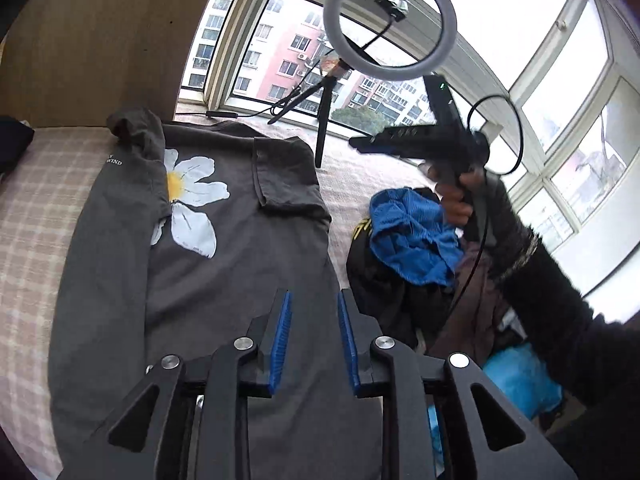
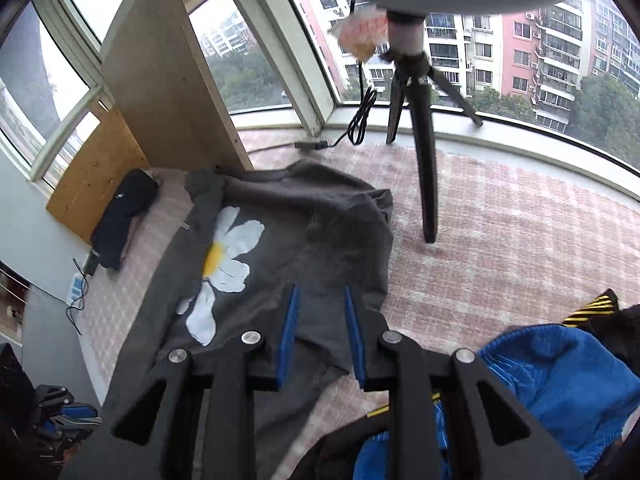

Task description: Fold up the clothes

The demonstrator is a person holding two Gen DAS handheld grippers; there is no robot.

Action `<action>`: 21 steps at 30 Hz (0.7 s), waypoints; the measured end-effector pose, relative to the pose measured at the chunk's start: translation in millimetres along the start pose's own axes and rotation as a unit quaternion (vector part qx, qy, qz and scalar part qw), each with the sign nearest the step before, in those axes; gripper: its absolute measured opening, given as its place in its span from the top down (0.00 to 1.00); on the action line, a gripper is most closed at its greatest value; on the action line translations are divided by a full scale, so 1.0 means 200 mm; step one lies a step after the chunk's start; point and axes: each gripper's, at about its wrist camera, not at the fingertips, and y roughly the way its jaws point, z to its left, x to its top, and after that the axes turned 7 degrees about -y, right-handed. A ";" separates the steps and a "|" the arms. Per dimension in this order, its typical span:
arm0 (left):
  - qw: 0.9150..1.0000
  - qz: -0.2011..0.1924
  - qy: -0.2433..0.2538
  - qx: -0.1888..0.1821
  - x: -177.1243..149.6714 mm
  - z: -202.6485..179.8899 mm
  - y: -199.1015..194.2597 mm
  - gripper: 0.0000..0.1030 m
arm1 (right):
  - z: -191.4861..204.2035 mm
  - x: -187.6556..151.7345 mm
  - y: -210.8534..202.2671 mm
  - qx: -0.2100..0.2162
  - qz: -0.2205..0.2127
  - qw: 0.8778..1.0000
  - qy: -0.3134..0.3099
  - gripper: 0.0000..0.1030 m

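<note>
A dark grey cotton T-shirt with a large white daisy print lies spread on the bed's pink-and-white checked cover, one sleeve folded in over the chest. The left hand-held gripper hangs just above the shirt's lower part, its blue-padded jaws parted by a moderate gap and holding nothing. The right hand-held gripper is raised over the shirt's right edge, jaws likewise apart and empty; in the left wrist view it shows as a black tool gripped in the person's right hand, lifted well off the shirt. To the right of the shirt sits a crumpled blue ribbed garment on top of a heap of dark clothes. Beyond the shirt's collar end, a white ring light on a black tripod stands near the window.
</note>
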 end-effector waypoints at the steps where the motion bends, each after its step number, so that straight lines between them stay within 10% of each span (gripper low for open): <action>1: 1.000 0.010 0.008 -0.002 -0.08 -0.02 -0.03 0.76 | -0.01 -0.01 -0.13 -0.004 -0.011 1.000 0.008 0.77; 9: 0.995 0.080 0.053 -0.034 -0.70 -0.11 -0.08 0.67 | 0.01 -0.17 -0.83 -0.040 -0.076 0.994 0.068 0.76; 21: 0.979 0.128 0.160 -0.009 -1.11 -0.42 0.28 0.63 | 0.07 -0.39 -0.45 -0.051 0.003 0.994 0.092 0.76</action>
